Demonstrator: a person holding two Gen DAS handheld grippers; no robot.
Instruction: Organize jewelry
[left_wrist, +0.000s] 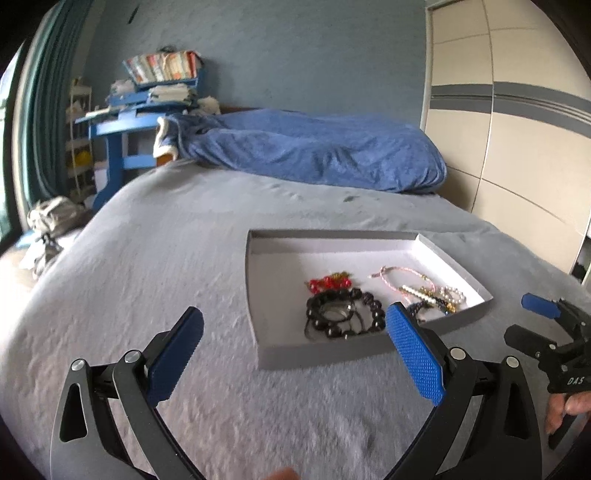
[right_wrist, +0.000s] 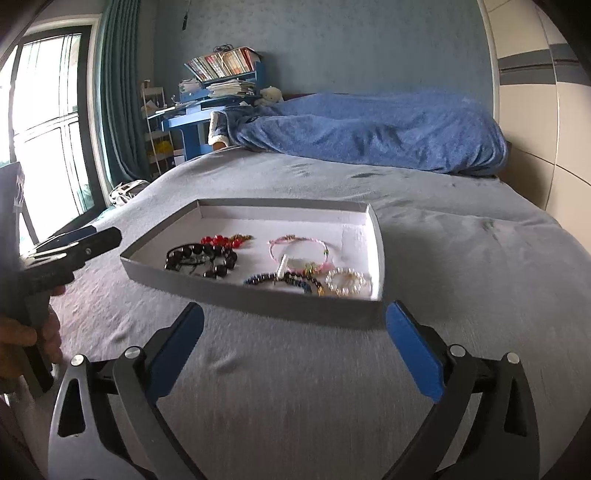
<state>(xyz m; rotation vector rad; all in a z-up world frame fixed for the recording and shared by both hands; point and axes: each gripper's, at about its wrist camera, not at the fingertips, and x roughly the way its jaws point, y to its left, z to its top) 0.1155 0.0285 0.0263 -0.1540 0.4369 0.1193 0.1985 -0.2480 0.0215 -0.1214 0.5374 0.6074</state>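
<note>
Loose beaded bracelets — chunky black bead bracelet (right_wrist: 201, 258), red bead cluster (right_wrist: 221, 240), thin pink cord bracelet (right_wrist: 297, 245), pearl-white bead ring (right_wrist: 345, 282) — lying in shallow grey cardboard tray (right_wrist: 258, 301) on grey bedspread (right_wrist: 461, 258). Probably light, floppy, slippery on round beads; best pinched across one strand at an outer loop. Left gripper (left_wrist: 295, 354) and right gripper (right_wrist: 295, 350) spread wide, empty, short of tray.

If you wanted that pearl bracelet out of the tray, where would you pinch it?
Pinch the pearl bracelet from above, across one side of its ring. It lies flat in the tray's near right corner, walls close by, so coming in sideways looks blocked.
</note>
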